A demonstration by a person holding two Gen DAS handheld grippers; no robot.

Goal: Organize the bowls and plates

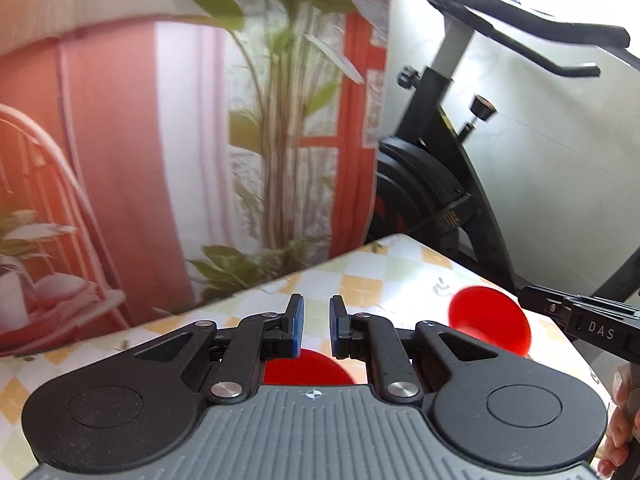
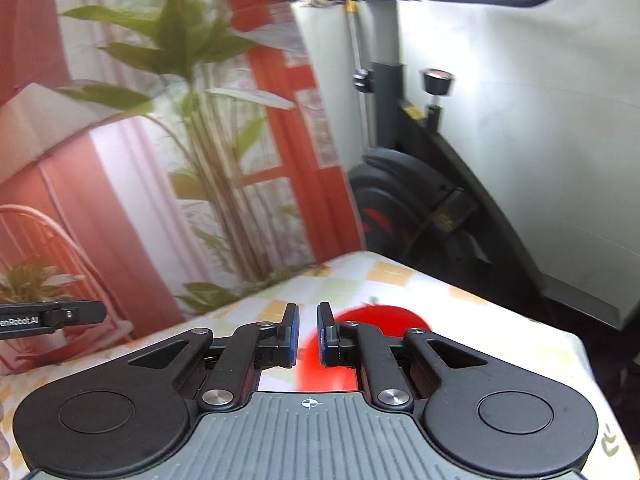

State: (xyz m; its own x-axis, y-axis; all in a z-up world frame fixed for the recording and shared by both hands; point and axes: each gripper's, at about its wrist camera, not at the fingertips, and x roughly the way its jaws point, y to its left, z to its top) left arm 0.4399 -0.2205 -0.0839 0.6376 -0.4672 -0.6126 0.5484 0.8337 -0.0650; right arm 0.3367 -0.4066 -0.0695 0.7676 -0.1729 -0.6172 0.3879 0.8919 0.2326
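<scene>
Left gripper (image 1: 316, 326): its blue-padded fingers are standing slightly parted with a narrow gap between them, gripping nothing, hovering above the table
Red plate (image 1: 306, 368): a flat red piece is lying on the table directly below and just behind the left gripper's fingertips, mostly hidden by the gripper body; whether it is a plate or a bowl is hard to tell
Red bowl (image 1: 490, 324): it is sitting tilted on its side on the table, to the right of the left gripper and a little ahead of it, its opening facing right, near the table's right edge
Right gripper (image 2: 308, 334): its fingers are also sitting slightly apart and empty; in the left wrist view its black arm is reaching in from the right edge, its tip just beside the bowl's rim
Red bowl from the right wrist (image 2: 360, 344): it is showing blurred right under and past the right gripper's fingertips, between and beyond the pads, not pinched by them
Hand (image 1: 618, 428): fingers are curling around the right gripper's handle at the lower right
Table (image 1: 400, 264): it is wearing a yellow, green and white checked cloth
Backdrop (image 1: 160, 160): a printed sheet with plants and red curtains is hanging behind the table
Exercise bike (image 1: 440, 168): it is standing beyond the table's far corner against a white wall
</scene>
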